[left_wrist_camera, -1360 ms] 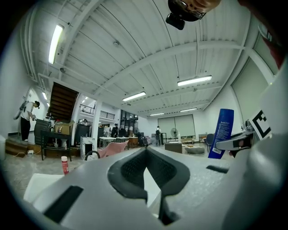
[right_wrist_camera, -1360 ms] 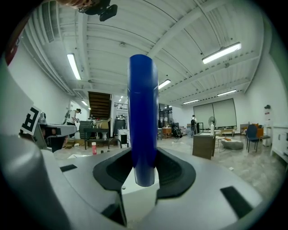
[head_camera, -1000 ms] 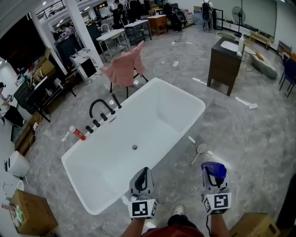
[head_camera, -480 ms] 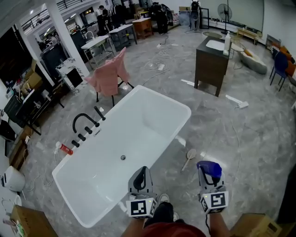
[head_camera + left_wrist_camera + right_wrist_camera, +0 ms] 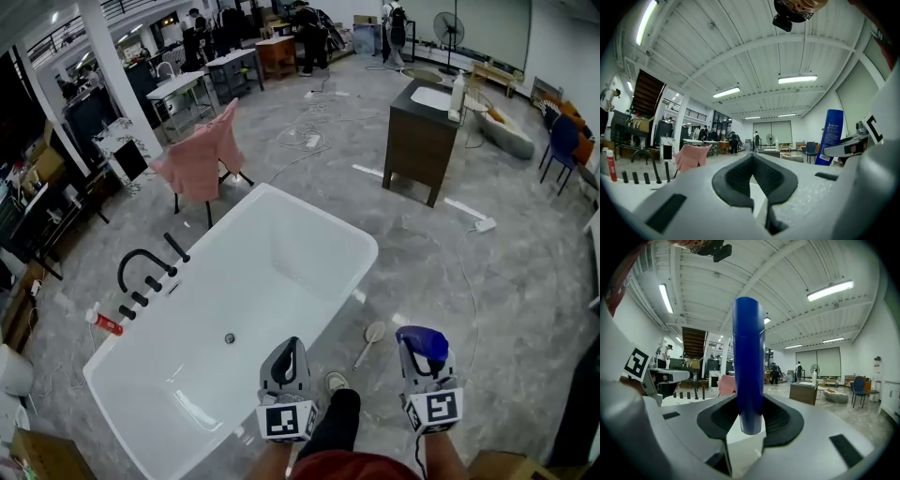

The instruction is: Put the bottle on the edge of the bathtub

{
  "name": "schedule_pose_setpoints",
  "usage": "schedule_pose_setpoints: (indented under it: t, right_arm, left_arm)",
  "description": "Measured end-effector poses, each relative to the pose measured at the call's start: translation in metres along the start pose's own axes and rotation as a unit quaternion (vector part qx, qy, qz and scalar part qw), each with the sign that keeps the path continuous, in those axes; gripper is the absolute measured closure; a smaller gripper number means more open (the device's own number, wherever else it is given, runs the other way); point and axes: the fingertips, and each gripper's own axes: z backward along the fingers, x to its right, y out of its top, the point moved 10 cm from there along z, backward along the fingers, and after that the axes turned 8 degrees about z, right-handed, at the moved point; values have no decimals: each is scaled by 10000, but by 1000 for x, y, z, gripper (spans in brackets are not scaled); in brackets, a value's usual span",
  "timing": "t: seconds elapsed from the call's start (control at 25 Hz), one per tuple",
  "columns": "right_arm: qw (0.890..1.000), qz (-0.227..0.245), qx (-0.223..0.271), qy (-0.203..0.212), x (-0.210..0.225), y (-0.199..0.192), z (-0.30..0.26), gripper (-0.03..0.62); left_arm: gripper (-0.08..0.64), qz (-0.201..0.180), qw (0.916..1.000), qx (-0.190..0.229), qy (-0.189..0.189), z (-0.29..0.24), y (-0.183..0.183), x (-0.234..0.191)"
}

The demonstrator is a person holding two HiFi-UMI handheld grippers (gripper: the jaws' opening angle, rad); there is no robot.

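The blue bottle (image 5: 423, 343) stands upright between the jaws of my right gripper (image 5: 425, 356), which is shut on it; in the right gripper view the bottle (image 5: 748, 357) rises straight up from the pads. It hangs over the grey floor, to the right of the white bathtub (image 5: 358, 246). My left gripper (image 5: 287, 360) is shut with nothing in it and hovers by the tub's near right rim. From the left gripper view the bottle (image 5: 832, 136) shows at the right, beyond the closed pads (image 5: 736, 180).
A black faucet (image 5: 142, 268) and a red bottle (image 5: 104, 323) are at the tub's left side. A long-handled brush (image 5: 368, 339) lies on the floor between tub and right gripper. A pink cloth on a chair (image 5: 199, 150) and a dark vanity (image 5: 418, 129) stand farther off. My leg (image 5: 336, 417) is below.
The tub has slid left and lower in the head view as I step along it. Both grippers keep their places in the view; the bottle stays gripped.
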Motion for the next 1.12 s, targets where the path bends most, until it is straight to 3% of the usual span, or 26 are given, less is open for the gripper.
schedule_pose_setpoints:
  t: [0.2,0.56,0.88,1.12]
  right_arm:
    - [9995,49,-106,299,26,9,-86,442]
    - [9945,128,-86,1040,43,27,-248,442]
    - [9892,142,-67,1454,36,49,-336,442]
    - [9818,258,128,1878,27,64,-391,442]
  left_arm:
    - [555,144,9995,-158,233,-74,-3,-21]
    - [555,272,9954,-15,921,-183,8,-81]
    - [555,174,9913,10,1303,-233,22,-124]
    - [555,154,9828,161,1833,-245,28,-148]
